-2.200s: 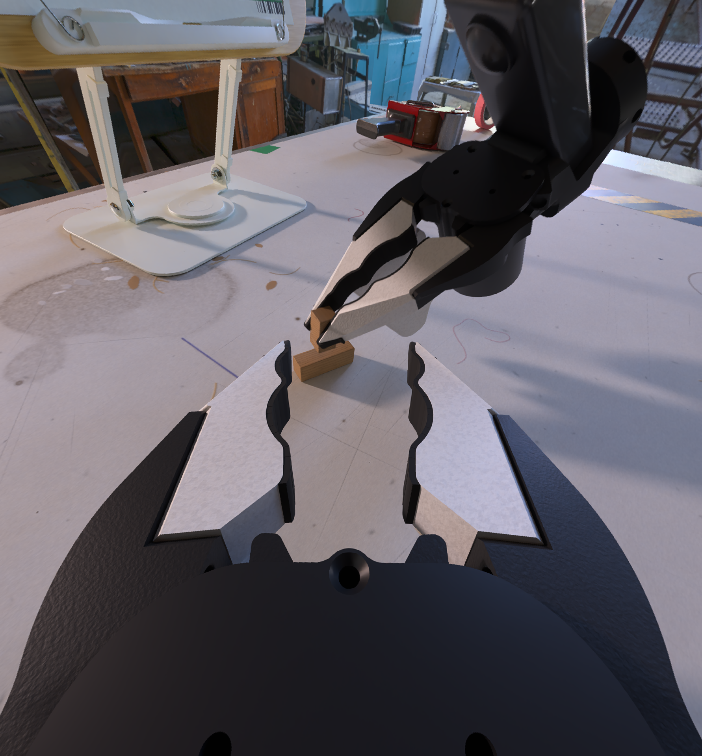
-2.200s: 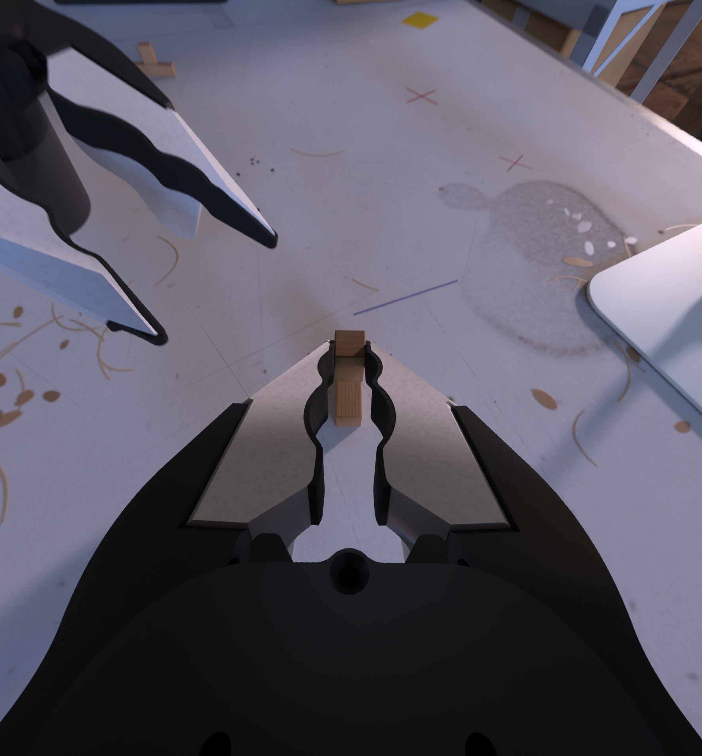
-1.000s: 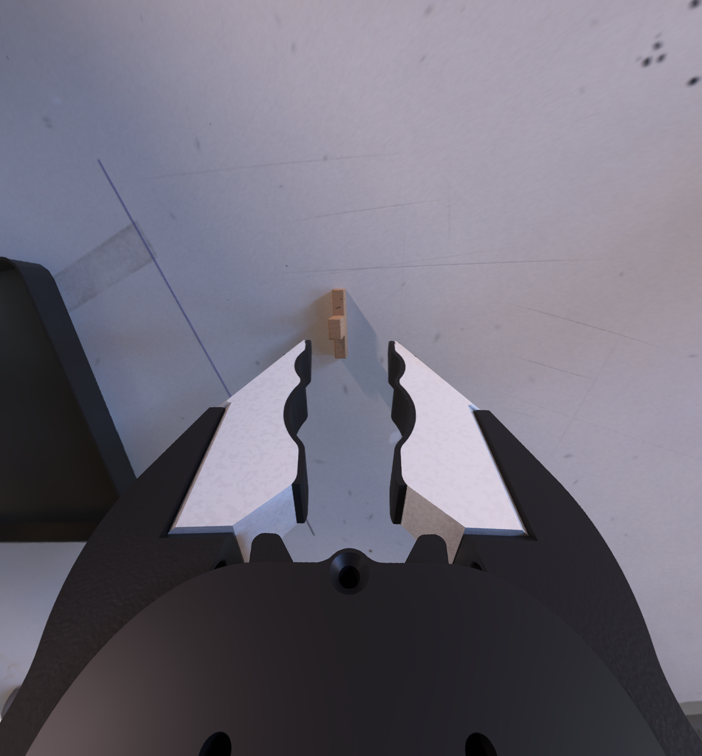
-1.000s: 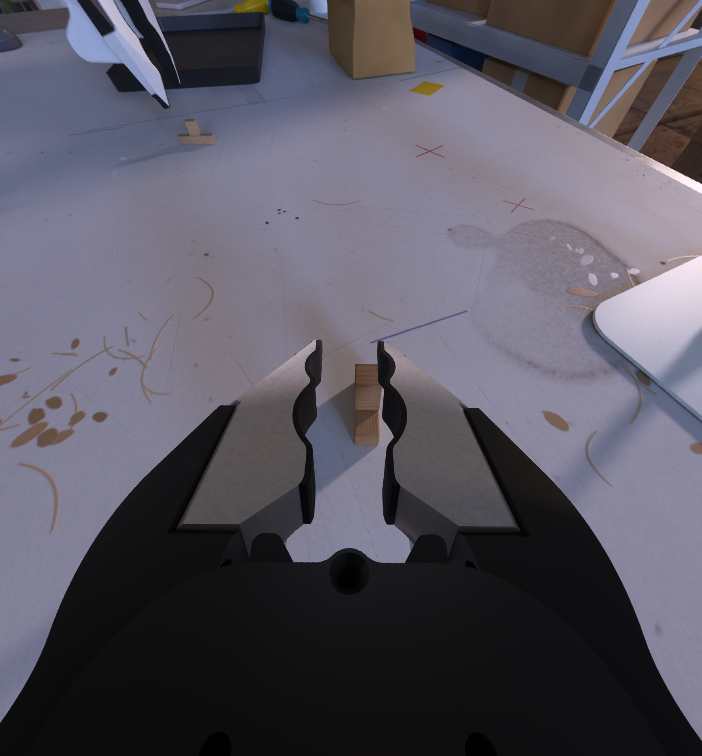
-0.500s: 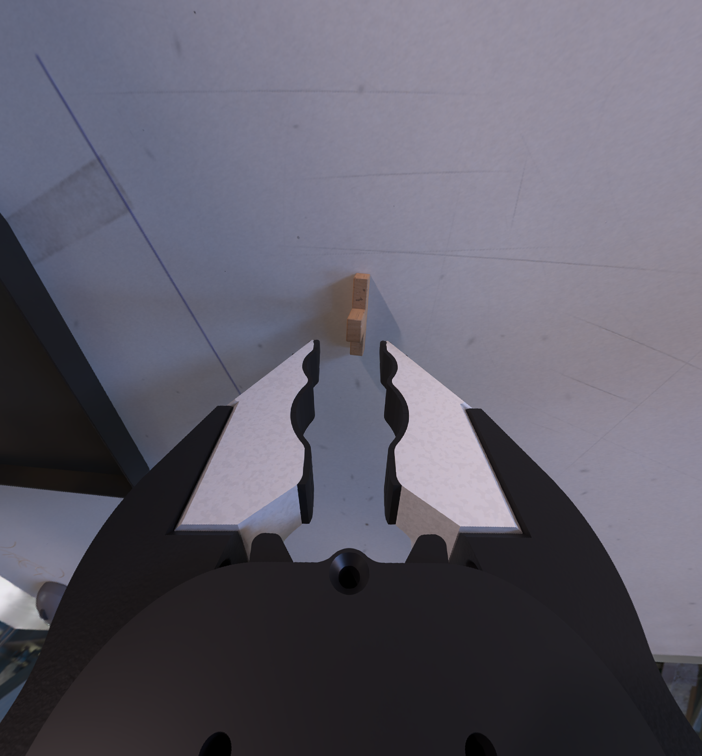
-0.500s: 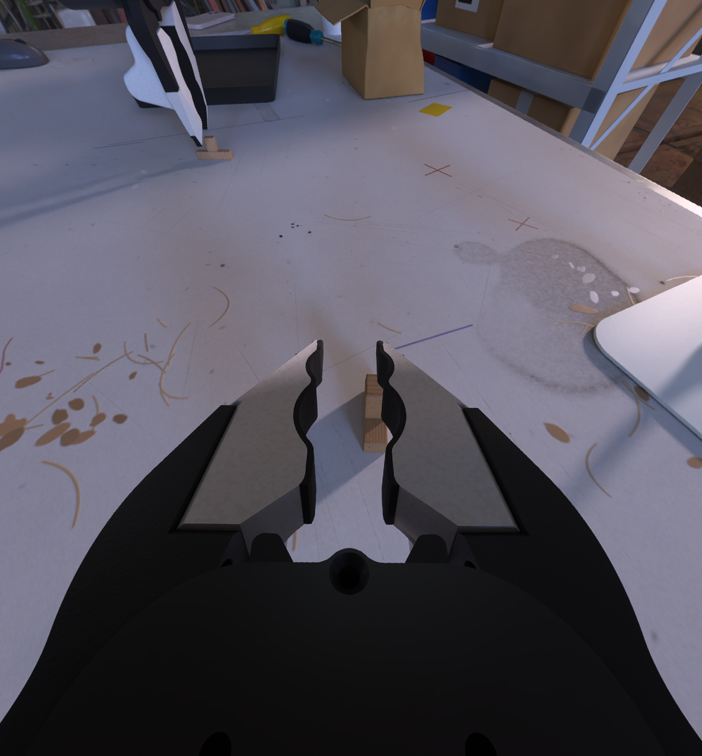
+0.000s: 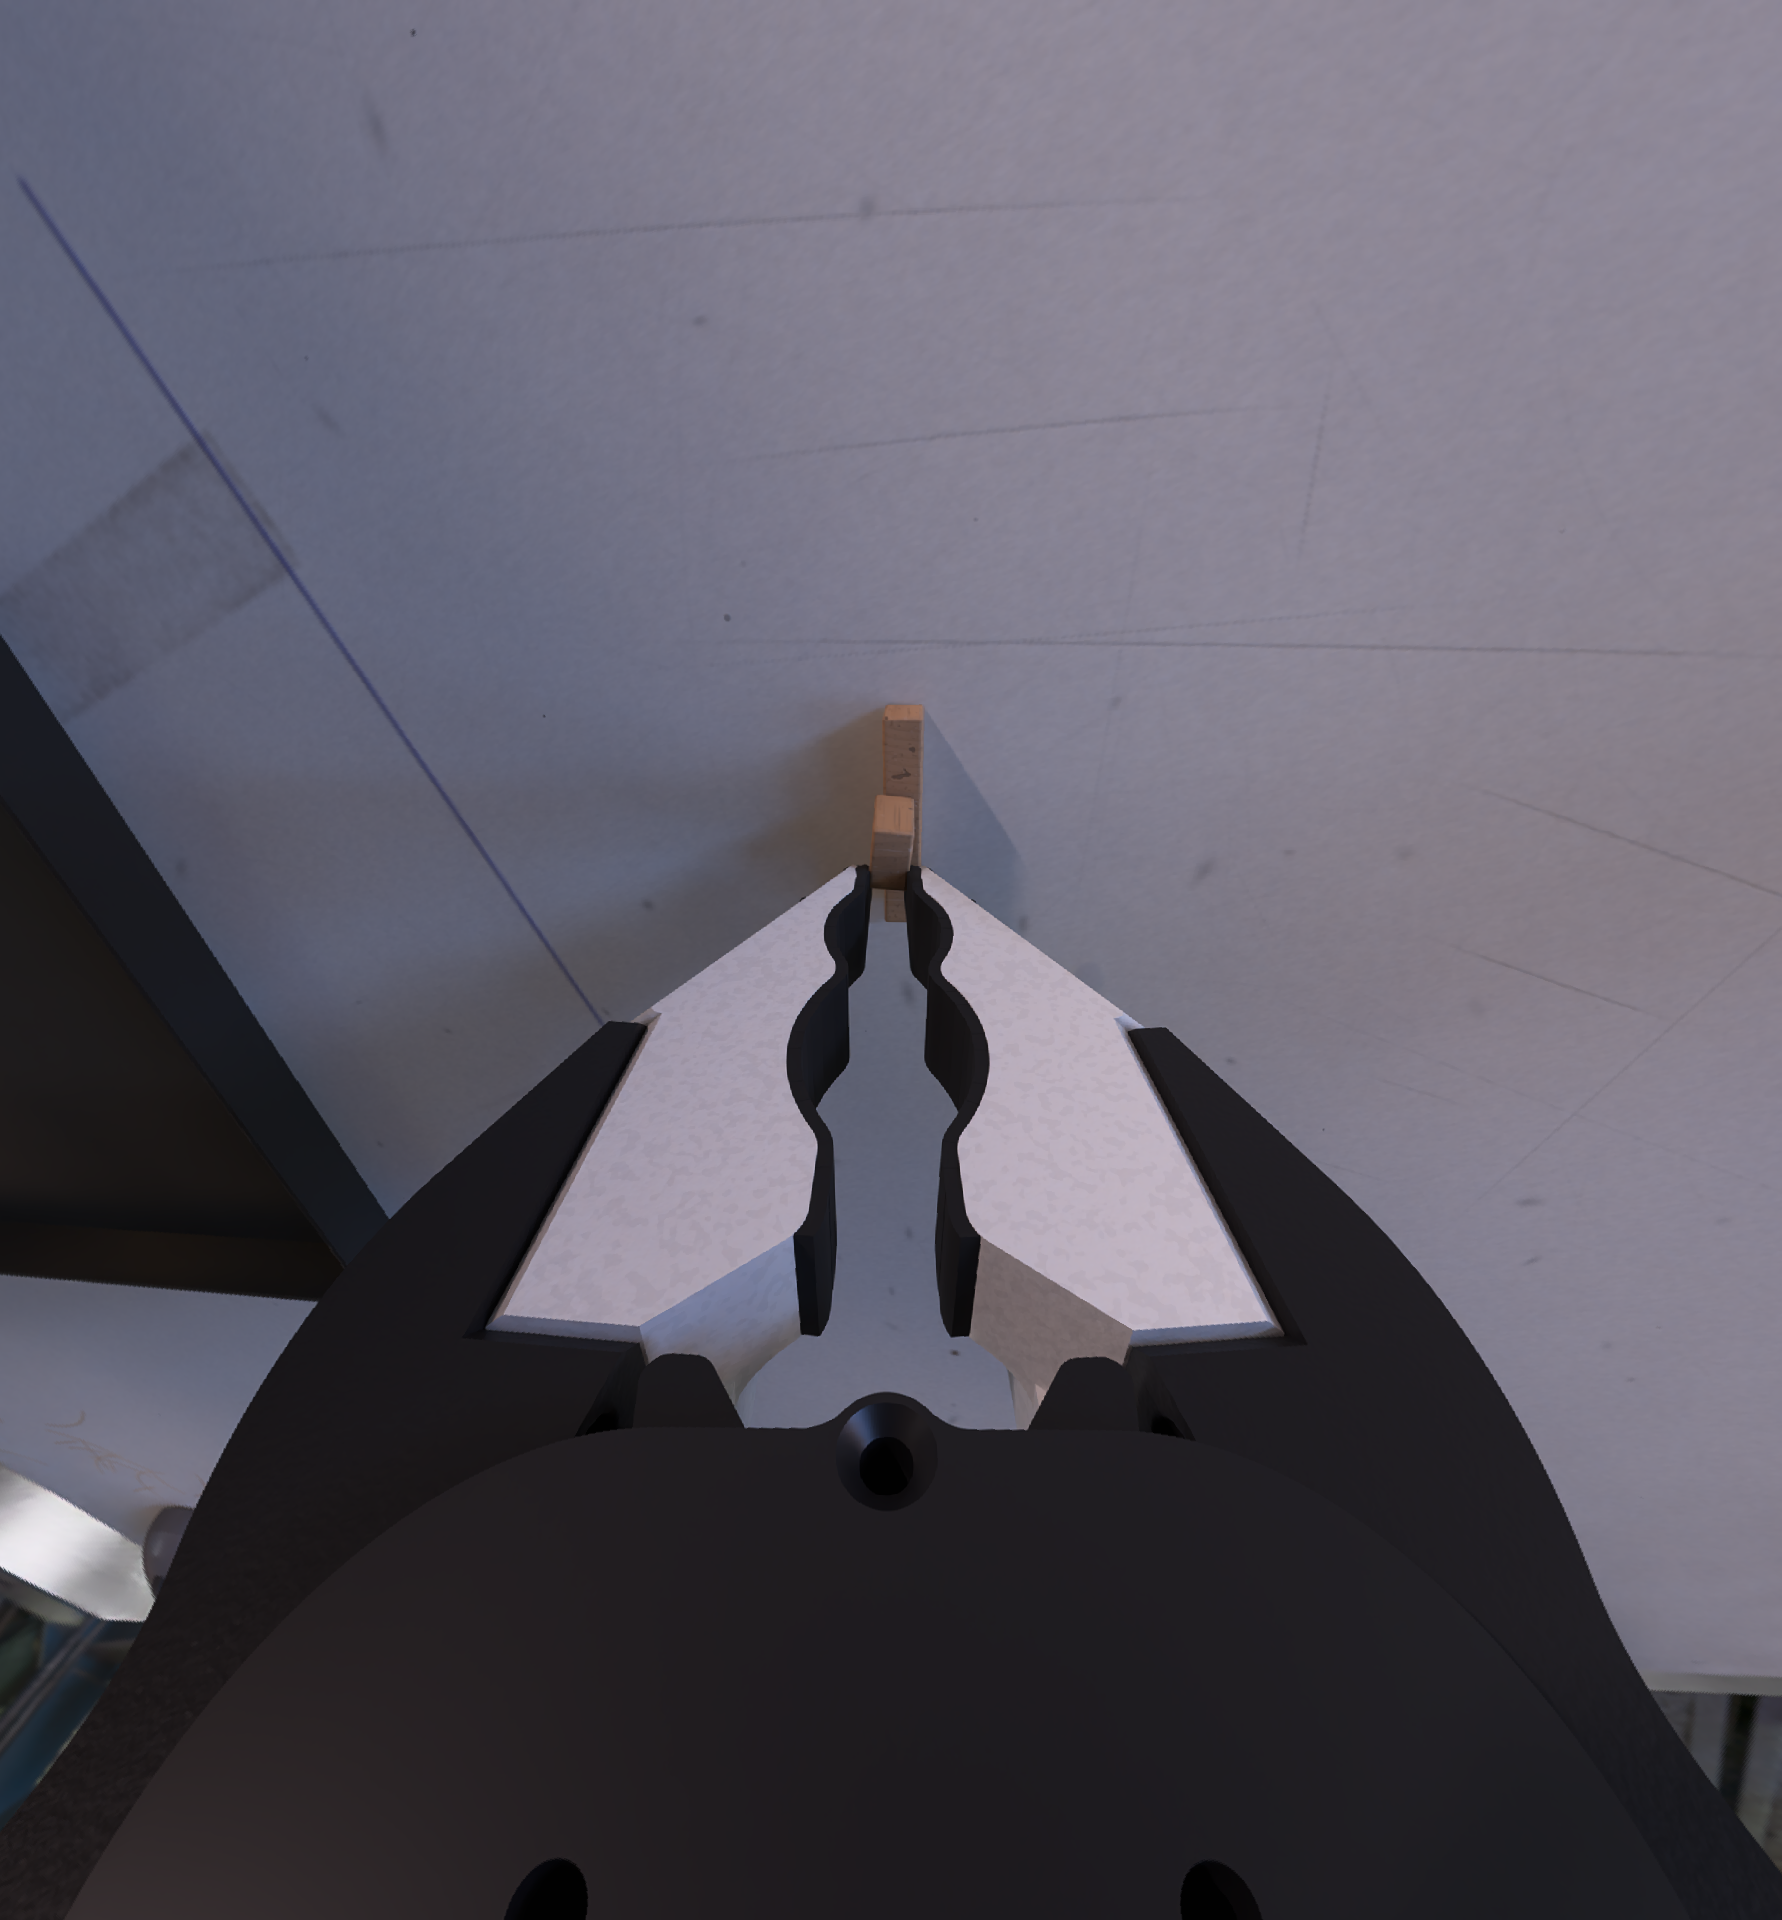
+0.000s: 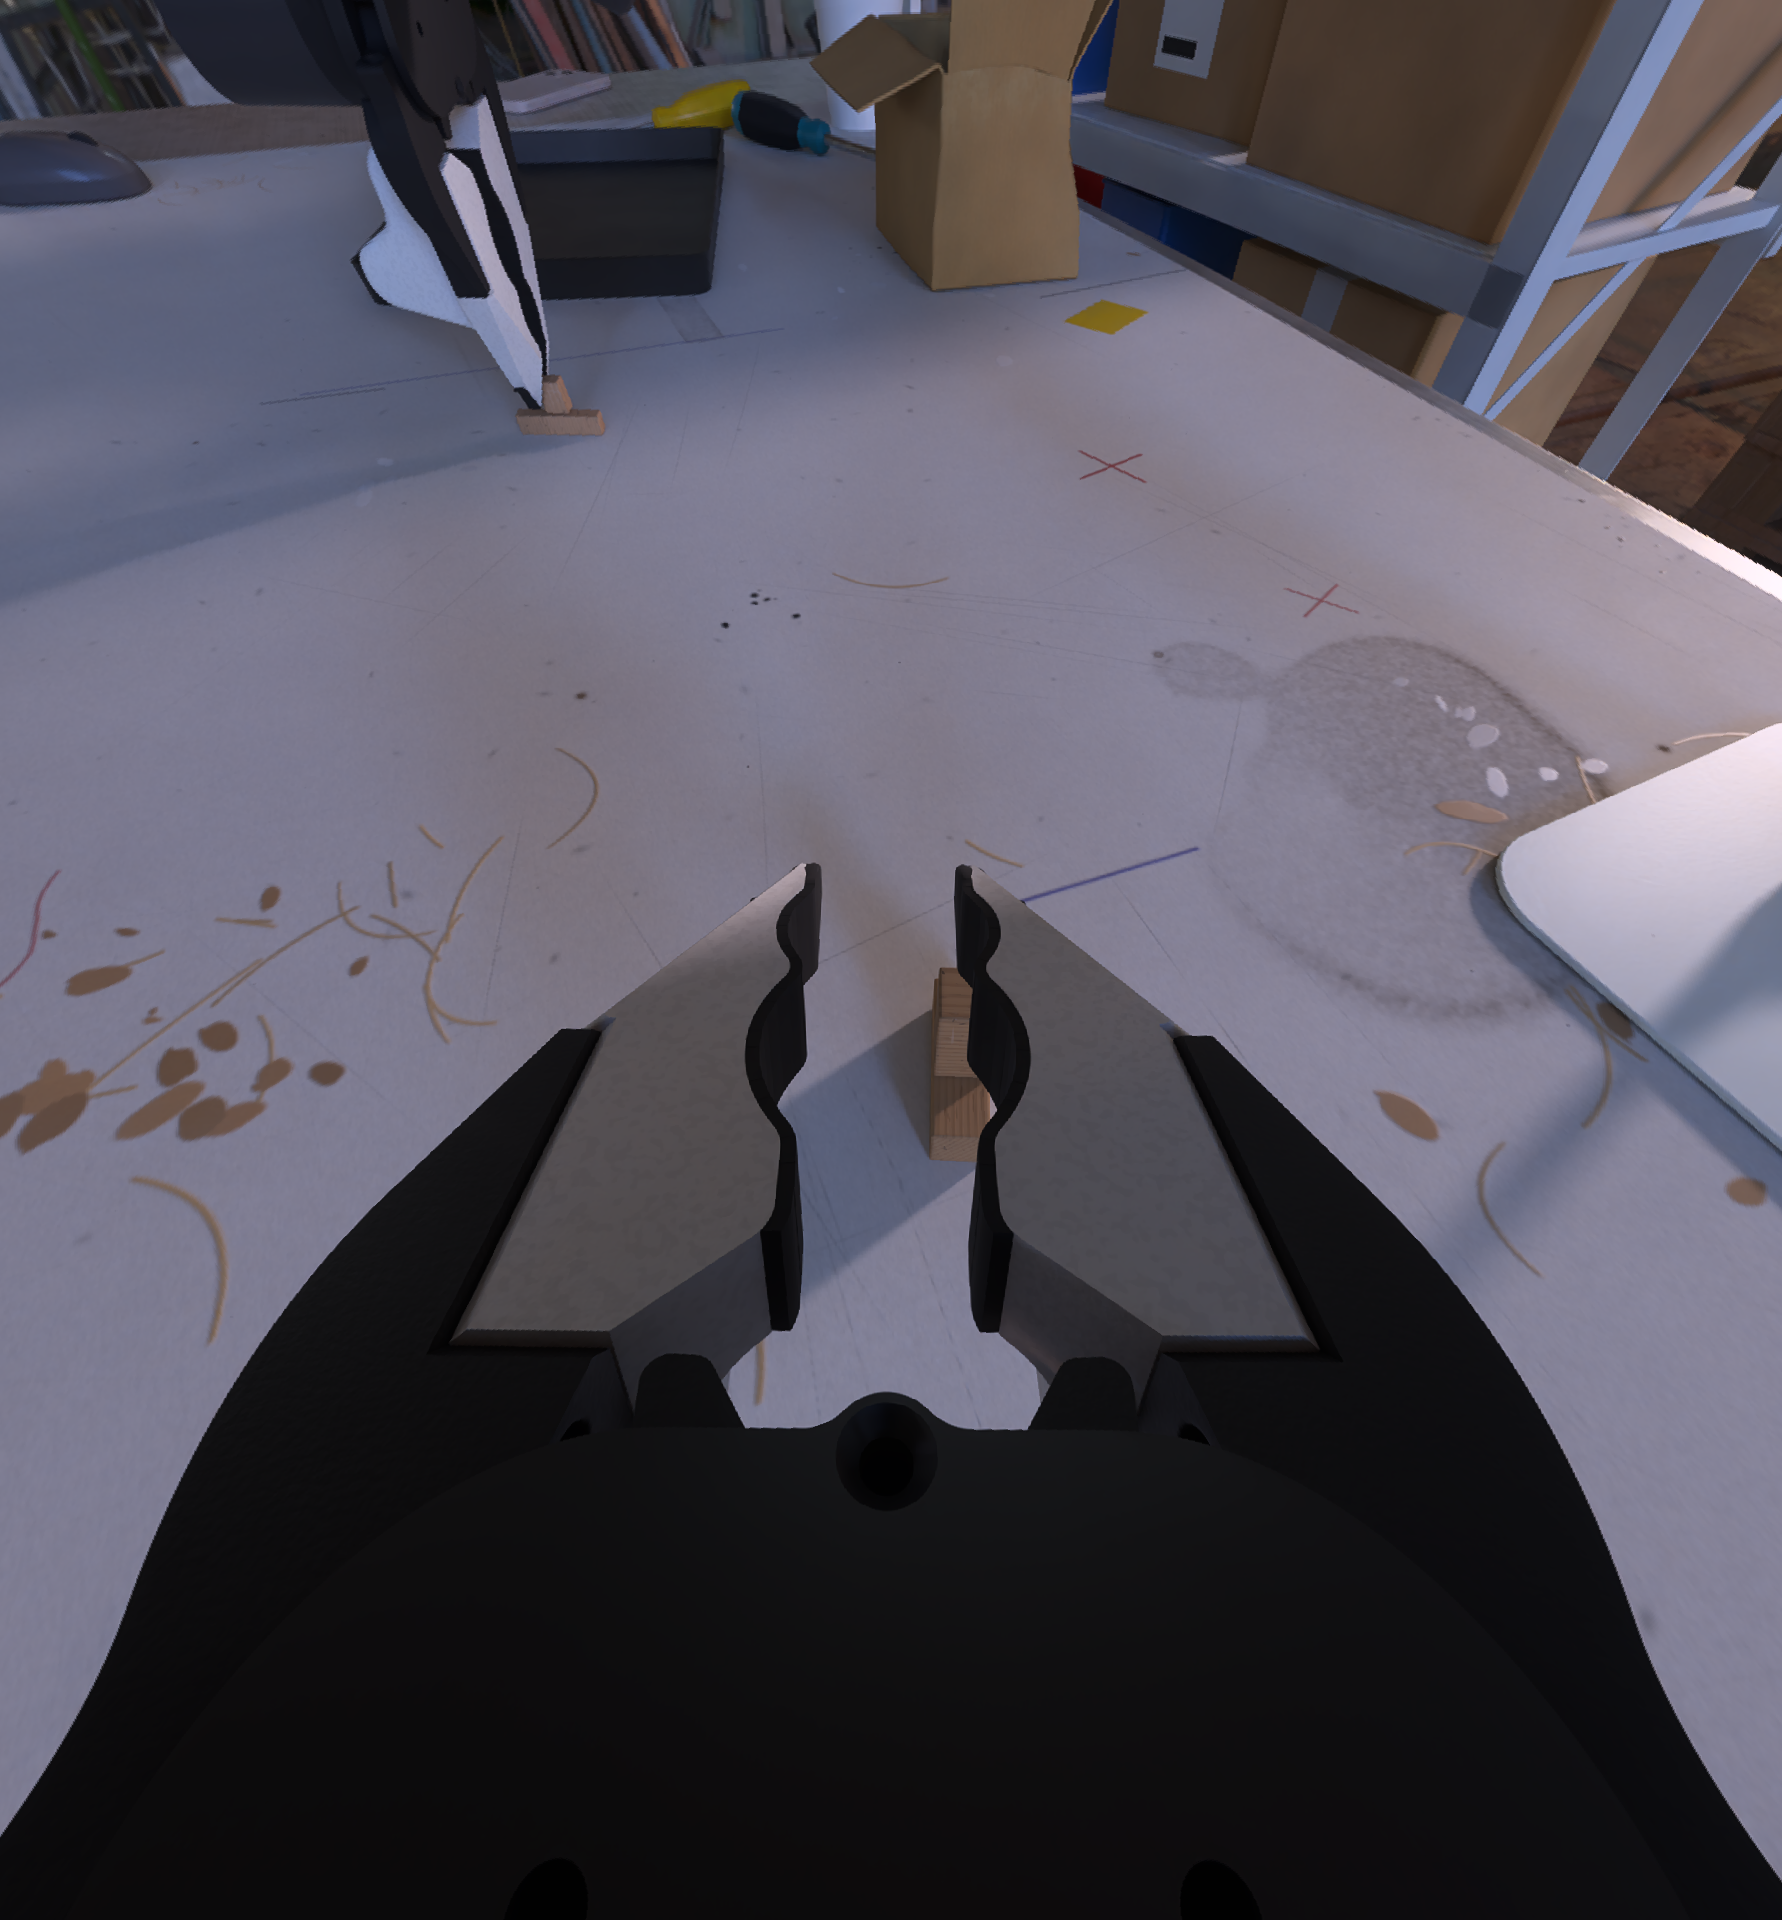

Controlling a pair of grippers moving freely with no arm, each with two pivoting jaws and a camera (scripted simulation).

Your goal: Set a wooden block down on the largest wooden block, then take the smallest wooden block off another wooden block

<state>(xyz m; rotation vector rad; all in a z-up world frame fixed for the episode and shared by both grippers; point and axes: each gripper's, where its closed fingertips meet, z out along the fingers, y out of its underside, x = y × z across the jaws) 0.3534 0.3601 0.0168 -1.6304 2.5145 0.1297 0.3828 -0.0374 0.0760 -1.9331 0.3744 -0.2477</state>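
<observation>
Workshop: shavings [image 8: 170, 1091] on bench [image 8: 866, 675], screwdriver [image 8: 741, 106]

small block [image 7: 890, 834] upright on flat block [image 7: 903, 746]

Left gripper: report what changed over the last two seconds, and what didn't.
The left gripper left the near stack, crossed to the far stack, dropped over it and closed its fingers around the small block on the long block. The right gripper let go of the block it had set on the big block, opened and backed away. Both stacks stayed put.
</observation>
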